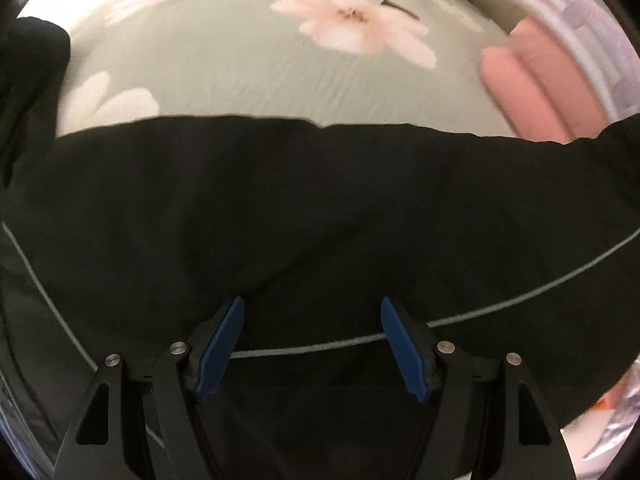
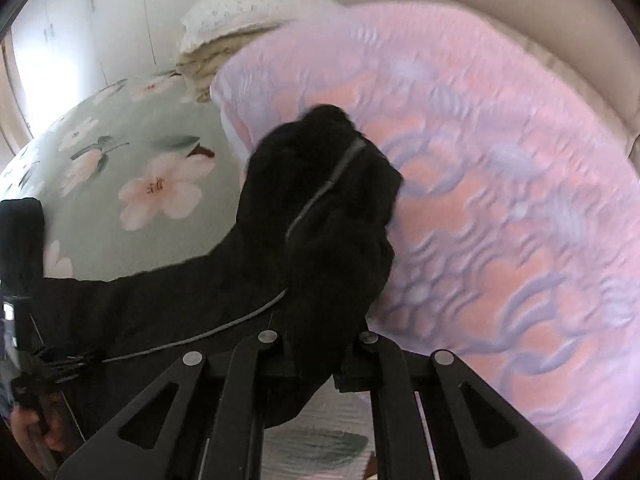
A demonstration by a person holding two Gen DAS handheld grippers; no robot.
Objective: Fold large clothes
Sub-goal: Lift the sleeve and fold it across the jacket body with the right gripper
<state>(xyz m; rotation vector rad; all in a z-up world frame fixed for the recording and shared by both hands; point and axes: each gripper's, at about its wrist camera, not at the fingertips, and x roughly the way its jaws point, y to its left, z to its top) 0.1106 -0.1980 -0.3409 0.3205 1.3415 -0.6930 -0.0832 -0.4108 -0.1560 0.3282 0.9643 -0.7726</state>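
A large black garment (image 1: 320, 208) with a thin grey piping line (image 1: 520, 300) lies spread across a bed. My left gripper (image 1: 312, 308) hovers over it with its blue pads (image 1: 220, 352) wide apart and nothing between them. In the right wrist view my right gripper (image 2: 316, 356) is shut on a bunched end of the same black garment (image 2: 320, 208), which rises in front of the camera and hides the fingertips. The cloth trails off to the left over the bed.
The bed has a pale green sheet with pink flowers (image 1: 352, 24) (image 2: 160, 192). A pink and lilac quilt (image 2: 500, 208) lies at the right, also showing in the left wrist view (image 1: 552, 80). Folded cream bedding (image 2: 224, 40) is stacked at the far end. White wardrobe doors (image 2: 100, 20) stand behind.
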